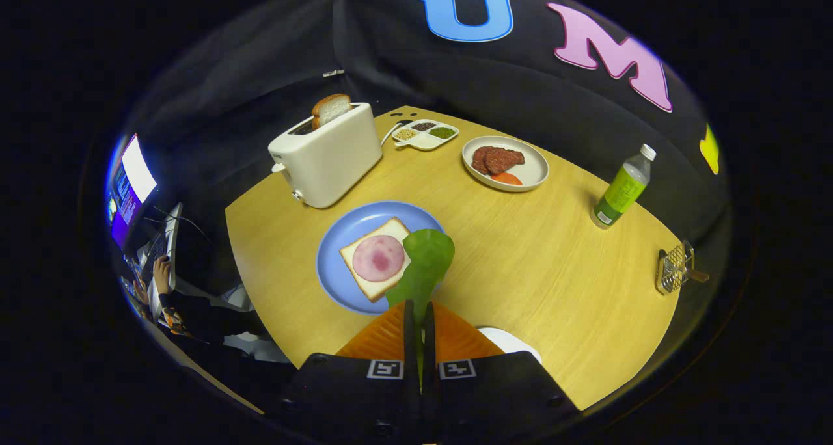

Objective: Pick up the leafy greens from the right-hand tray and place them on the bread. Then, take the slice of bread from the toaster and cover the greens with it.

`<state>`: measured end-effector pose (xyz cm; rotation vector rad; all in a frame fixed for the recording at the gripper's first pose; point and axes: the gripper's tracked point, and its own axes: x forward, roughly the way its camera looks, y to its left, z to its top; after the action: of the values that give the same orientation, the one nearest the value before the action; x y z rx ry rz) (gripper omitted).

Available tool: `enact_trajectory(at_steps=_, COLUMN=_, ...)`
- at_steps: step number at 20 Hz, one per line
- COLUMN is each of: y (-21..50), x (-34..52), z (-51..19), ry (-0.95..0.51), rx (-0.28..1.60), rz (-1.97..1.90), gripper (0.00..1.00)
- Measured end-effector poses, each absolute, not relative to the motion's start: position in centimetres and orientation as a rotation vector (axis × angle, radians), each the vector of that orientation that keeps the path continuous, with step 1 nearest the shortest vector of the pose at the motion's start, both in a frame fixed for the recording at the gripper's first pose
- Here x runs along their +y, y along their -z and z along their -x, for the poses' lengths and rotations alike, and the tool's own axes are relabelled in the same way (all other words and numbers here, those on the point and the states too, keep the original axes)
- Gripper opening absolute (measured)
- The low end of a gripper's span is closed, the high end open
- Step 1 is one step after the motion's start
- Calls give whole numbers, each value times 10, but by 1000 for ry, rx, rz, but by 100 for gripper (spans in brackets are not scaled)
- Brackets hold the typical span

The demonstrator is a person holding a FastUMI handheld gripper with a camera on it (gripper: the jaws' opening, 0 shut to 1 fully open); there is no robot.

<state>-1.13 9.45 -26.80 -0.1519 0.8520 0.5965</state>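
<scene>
The gripper (420,311) is up above the table (533,269), its 2 fingers pressed nearly together and clamped on the stem end of the greens (423,263). The leaf stands up out of the jaws, hanging just over the near right rim of the blue plate (335,282). On that plate lies a slice of bread (364,282) with a round of ham (378,257) on top; the leaf's edge overlaps the bread's right corner in this view, though whether it touches is hard to say. Beyond the plate, to the left, sits the toaster (328,155), with a second slice (330,108) sticking up from its slot. Just right of the toaster is a small divided dish (424,134) with 3 fillings. Further right, a white plate (533,165) holds dark meat pieces (498,160) and a tomato slice (506,178). A green bottle (621,188) stands well to the right, and a small wire rack (675,267) rests near the table's right edge. A white tray (514,341) peeks out just beside the right finger.
</scene>
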Motion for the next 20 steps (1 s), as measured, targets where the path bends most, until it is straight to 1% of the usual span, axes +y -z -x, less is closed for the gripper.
enact_trajectory(at_steps=4, y=266, x=131, z=-13, ry=-607, rx=846, rz=119, gripper=5)
enact_trajectory(at_steps=9, y=286, x=157, z=-38, ry=-579, rx=887, rz=130, gripper=6)
enact_trajectory(at_steps=10, y=292, x=161, z=-41, ry=-573, rx=899, rz=133, gripper=8)
enact_trajectory(at_steps=11, y=298, x=165, z=-43, ry=-571, rx=912, rz=138, gripper=8)
enact_trajectory(at_steps=12, y=302, x=169, z=-44, ry=-573, rx=919, rz=146, gripper=11)
enact_trajectory(at_steps=15, y=311, x=180, z=-45, ry=-585, rx=936, rz=168, gripper=13)
enact_trajectory(at_steps=16, y=314, x=183, z=-46, ry=-586, rx=941, rz=174, gripper=16)
enact_trajectory(at_steps=18, y=317, x=187, z=-47, ry=-586, rx=945, rz=182, gripper=18)
enact_trajectory(at_steps=20, y=321, x=191, z=-47, ry=-587, rx=954, rz=186, gripper=23)
